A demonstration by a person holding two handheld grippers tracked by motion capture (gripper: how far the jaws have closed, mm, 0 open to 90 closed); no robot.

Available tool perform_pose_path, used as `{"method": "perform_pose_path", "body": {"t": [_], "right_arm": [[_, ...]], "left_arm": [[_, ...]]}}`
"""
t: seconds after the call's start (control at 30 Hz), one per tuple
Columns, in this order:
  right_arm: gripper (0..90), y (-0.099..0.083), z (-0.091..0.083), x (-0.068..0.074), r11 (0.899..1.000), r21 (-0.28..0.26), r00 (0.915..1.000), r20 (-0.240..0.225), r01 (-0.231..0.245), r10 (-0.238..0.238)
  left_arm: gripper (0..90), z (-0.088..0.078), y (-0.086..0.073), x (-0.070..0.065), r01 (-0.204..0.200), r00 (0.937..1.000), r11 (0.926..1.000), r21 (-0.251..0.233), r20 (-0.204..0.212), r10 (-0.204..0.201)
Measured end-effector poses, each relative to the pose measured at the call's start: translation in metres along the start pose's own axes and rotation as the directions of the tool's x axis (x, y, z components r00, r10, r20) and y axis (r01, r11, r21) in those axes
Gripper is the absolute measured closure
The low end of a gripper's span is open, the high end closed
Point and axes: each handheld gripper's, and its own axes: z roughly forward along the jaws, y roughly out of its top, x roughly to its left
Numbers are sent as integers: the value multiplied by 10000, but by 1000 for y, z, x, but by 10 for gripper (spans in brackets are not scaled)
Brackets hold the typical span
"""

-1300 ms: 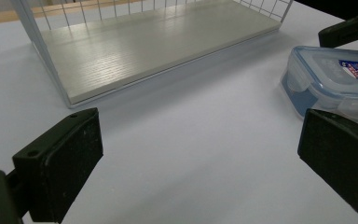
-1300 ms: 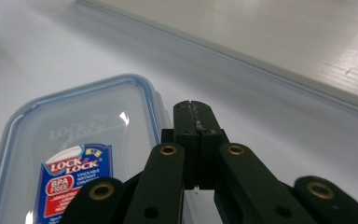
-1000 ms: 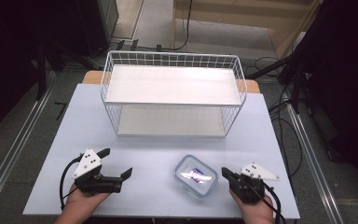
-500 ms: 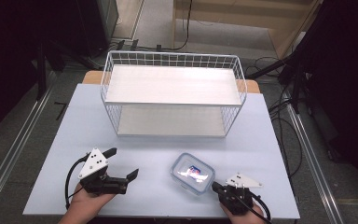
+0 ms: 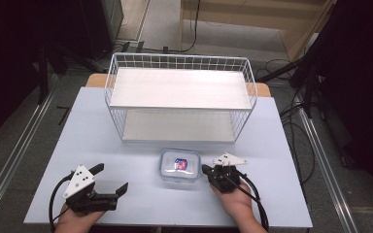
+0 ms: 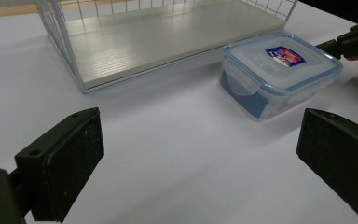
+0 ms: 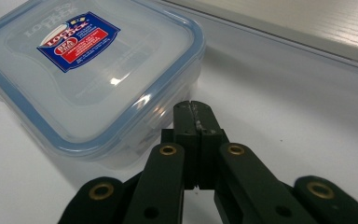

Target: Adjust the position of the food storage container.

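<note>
Your right gripper (image 5: 207,170) has its fingers (image 7: 192,122) pressed together with nothing between them, tips just beside the side wall of the lidded food container (image 5: 179,164), likely to nudge it rather than grasp it. Your left gripper (image 5: 110,179) waits well apart, fingers (image 6: 60,161) spread wide and bare, aimed at the container across the counter (image 5: 97,141). Count one container, one two-tier wire rack (image 5: 179,99) beyond the fingertips, two grippers.

I count one lidded plastic container (image 5: 179,165), one white wire rack (image 5: 179,99) with two shelf boards, one table (image 5: 97,141), and two grippers: left gripper (image 5: 112,182), right gripper (image 5: 205,169).
</note>
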Motion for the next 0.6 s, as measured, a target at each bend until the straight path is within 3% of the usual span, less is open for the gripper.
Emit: {"method": "perform_pose_path", "body": {"t": [0.17, 0.37, 0.6], "right_arm": [[878, -2, -10, -2, 9995, -278, 9999, 89, 146, -143], [670, -8, -29, -5, 9961, -830, 9991, -327, -304, 278], [424, -12, -45, -9, 9852, -1457, 9948, -609, -899, 817]], "left_arm": [[9, 8, 2, -3, 89, 9998, 9999, 68, 168, -91], [22, 27, 12, -16, 22, 9971, 10000, 92, 755, -28], [37, 62, 24, -24, 223, 9912, 9993, 294, 1301, -259]]}}
